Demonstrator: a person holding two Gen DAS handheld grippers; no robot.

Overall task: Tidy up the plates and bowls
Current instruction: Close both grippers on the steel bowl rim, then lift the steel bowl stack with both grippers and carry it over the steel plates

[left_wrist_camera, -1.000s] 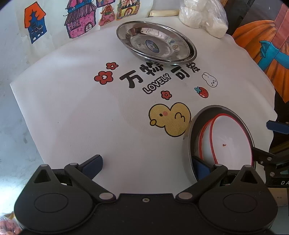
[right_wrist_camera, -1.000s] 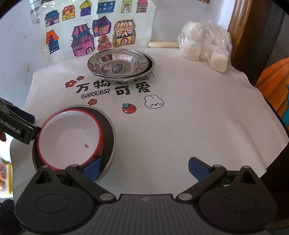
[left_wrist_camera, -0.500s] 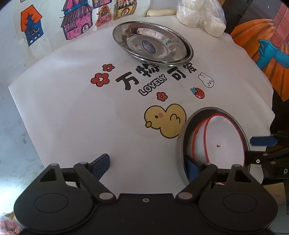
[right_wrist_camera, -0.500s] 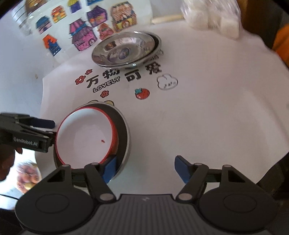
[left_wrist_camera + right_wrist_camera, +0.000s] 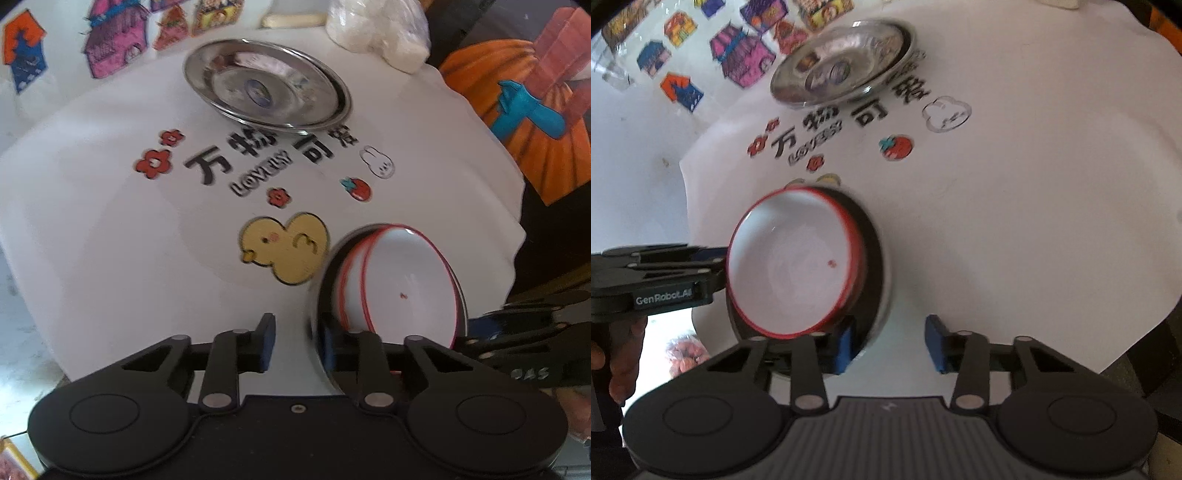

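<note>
The left tongs [image 5: 293, 341] and right tongs [image 5: 886, 341] each straddle the near rim of the grey metal dish [image 5: 877, 258], one blue pad inside and one outside with gaps visible, not clamped. In that dish sit the stacked red-rimmed white bowls [image 5: 792, 264], close to the worktop's [image 5: 1034, 203] front edge. Ahead of both tongs lies open white cloth with cartoon prints, then the stacked shiny steel plates [image 5: 267, 86] near the far edge.
</note>
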